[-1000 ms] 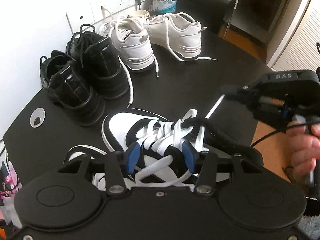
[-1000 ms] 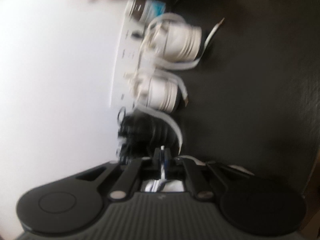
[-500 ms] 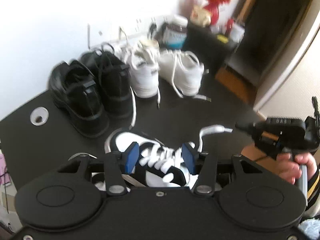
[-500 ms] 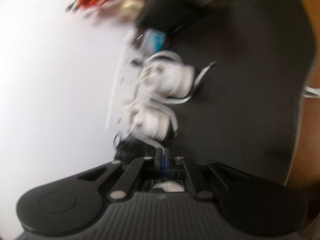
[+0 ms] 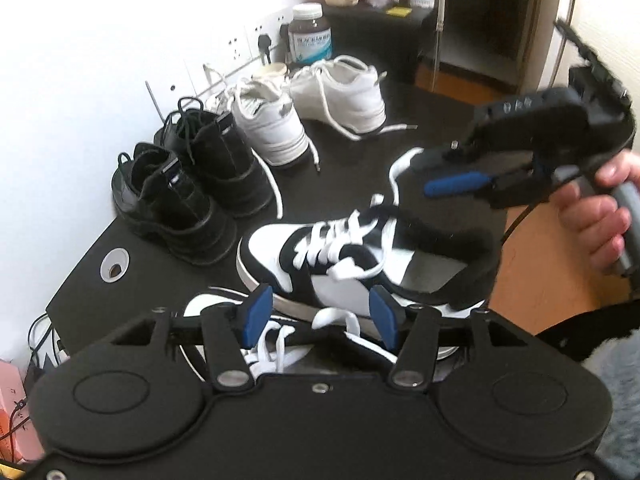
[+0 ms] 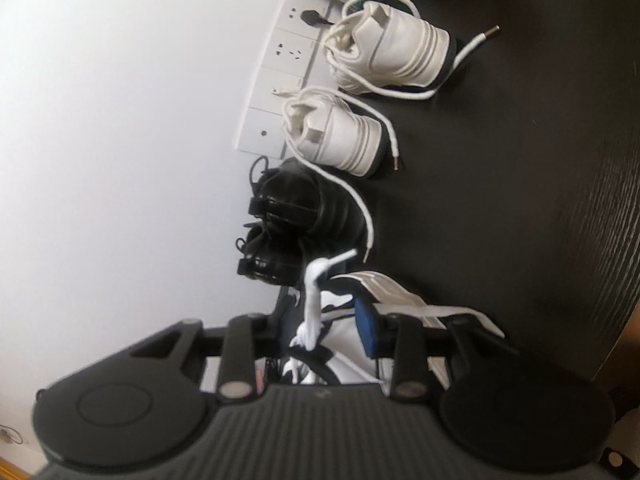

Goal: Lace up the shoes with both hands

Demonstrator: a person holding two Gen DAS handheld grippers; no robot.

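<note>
- The black-and-white sneaker [image 5: 360,264] lies on the dark tabletop [image 5: 420,120], just beyond the left tongs [image 5: 320,314], with its toe pointing to the far left.
- The left tongs stand wide apart and hold nothing; the sneaker's sole edge shows between the two blue pads [image 5: 256,316].
- A second sneaker of the same kind [image 5: 280,344] sits nearer, partly hidden under the left tongs.
- The right tongs [image 5: 440,178] hover above the sneaker's collar on the right side, held in a person's hand [image 5: 600,216].
- In the right wrist view the right tongs [image 6: 320,332] are spread, and a white lace [image 6: 314,300] rises between them, touching neither finger as far as can be seen.
- Along the far wall stand two black boots [image 5: 192,184] and two white sneakers [image 5: 304,108], well apart from both tongs.
- A supplement bottle [image 5: 310,34] stands by the wall sockets [image 6: 280,52].
</note>
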